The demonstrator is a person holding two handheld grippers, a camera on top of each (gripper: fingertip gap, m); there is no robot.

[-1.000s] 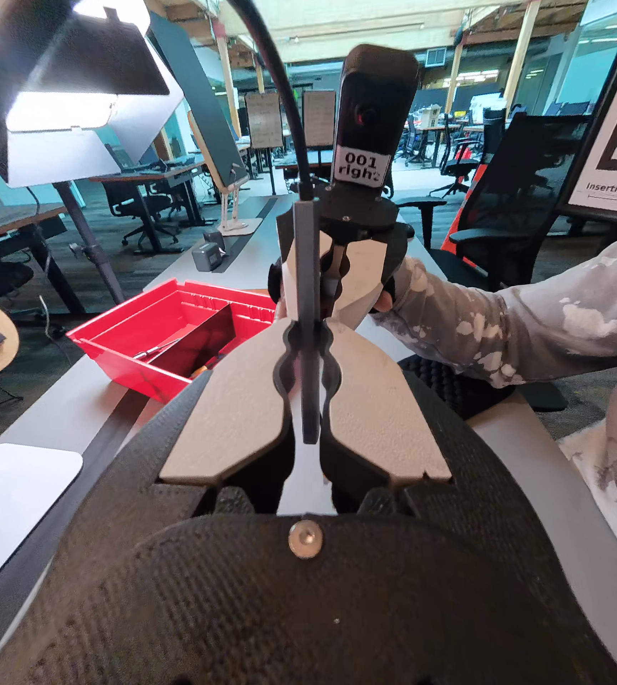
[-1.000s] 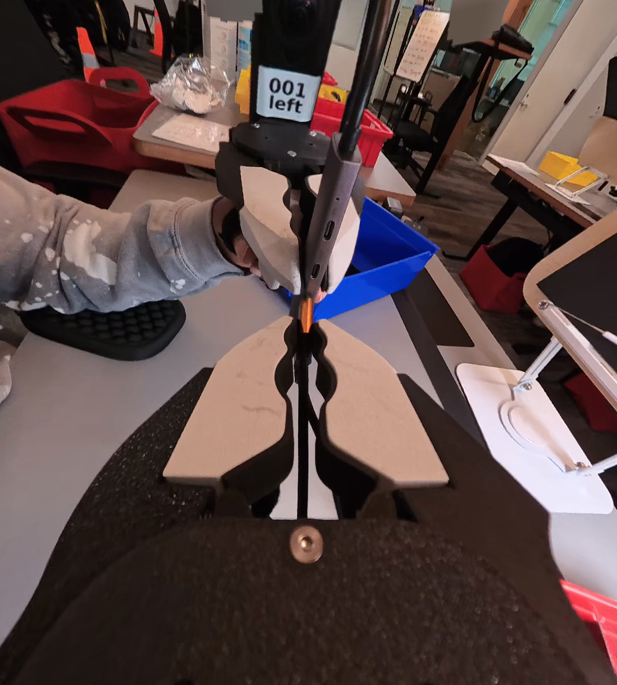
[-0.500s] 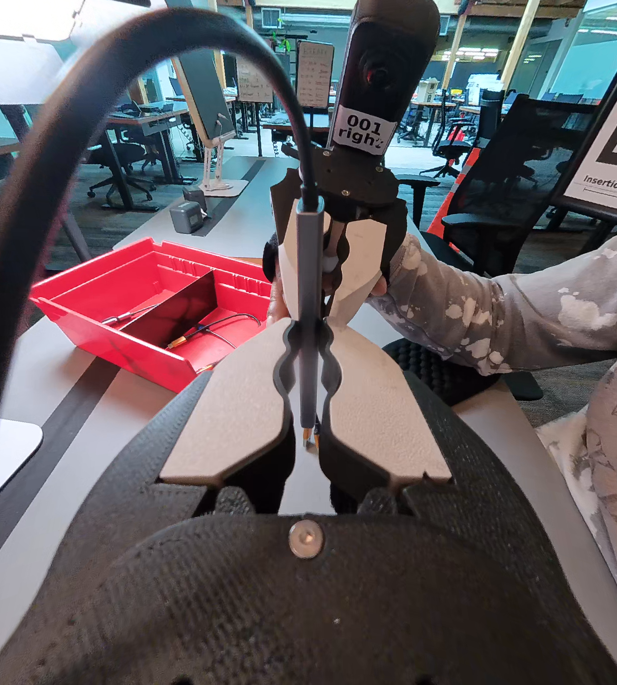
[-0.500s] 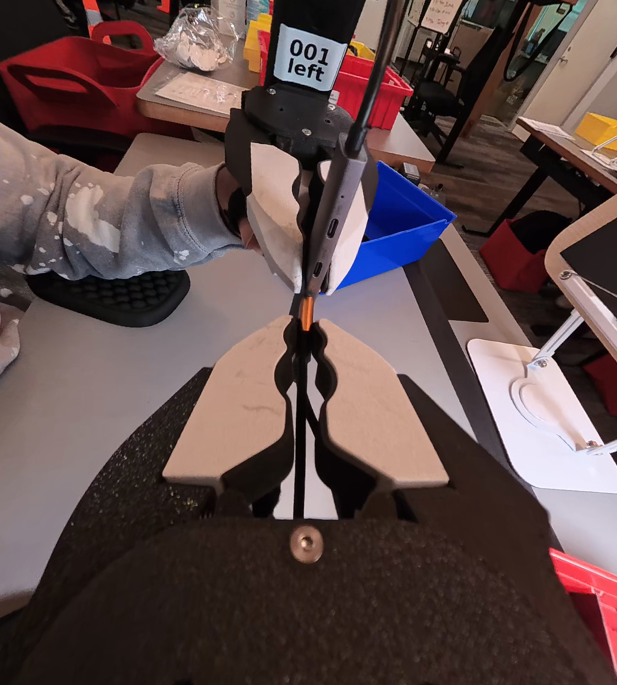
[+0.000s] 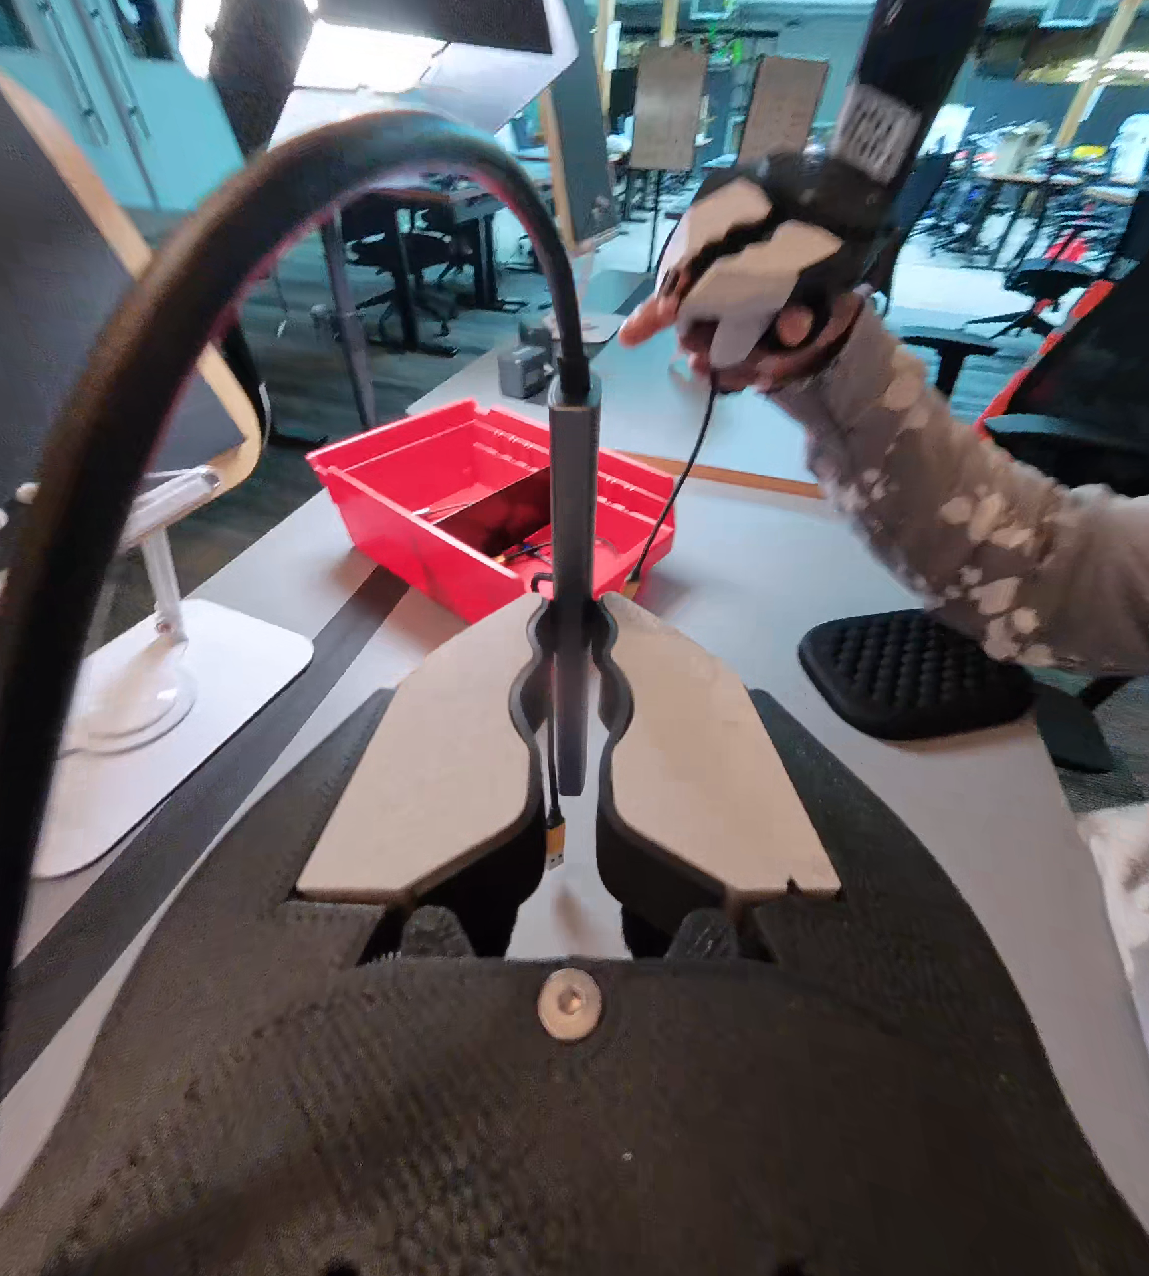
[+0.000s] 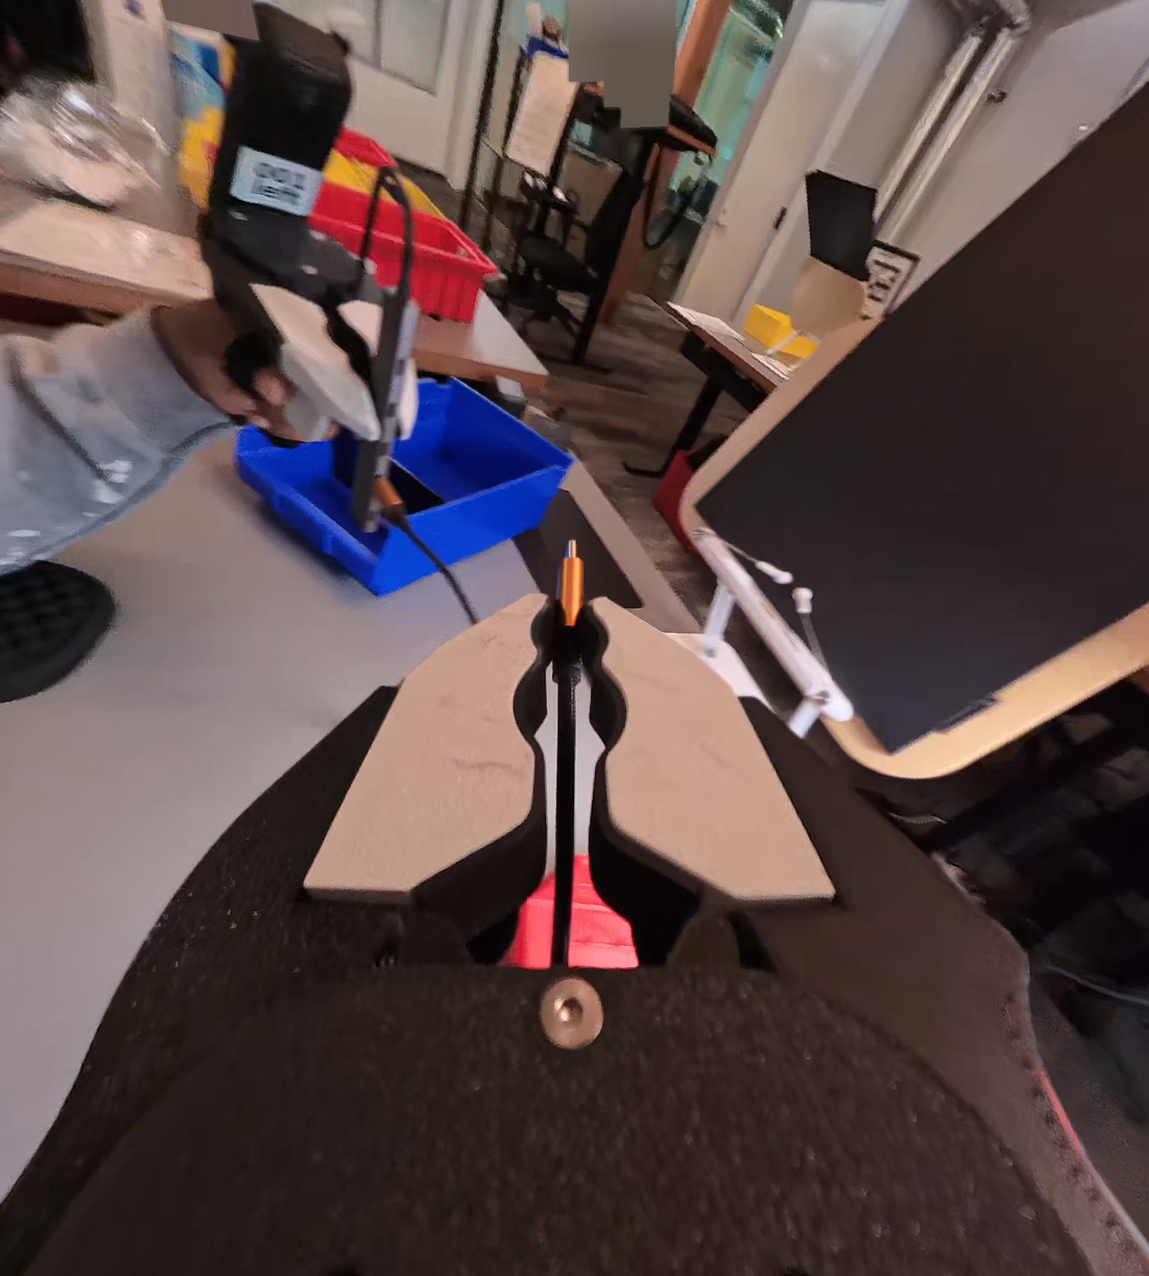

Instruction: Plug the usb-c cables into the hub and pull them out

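The left gripper (image 5: pixel 570 607) is squeezed tight on the grey hub (image 5: pixel 570 525), which stands straight up. The right gripper (image 6: pixel 570 604) is pinched shut on a black USB-C cable (image 6: pixel 566 759); its orange plug (image 6: pixel 570 587) pokes out toward 12 o'clock, well apart from the hub. A red bin (image 5: pixel 419 532) sits behind the hub.

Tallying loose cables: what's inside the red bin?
The red bin holds a dark divider and thin cables, one orange-tipped. The hub in the left hand-held gripper hides part of it.
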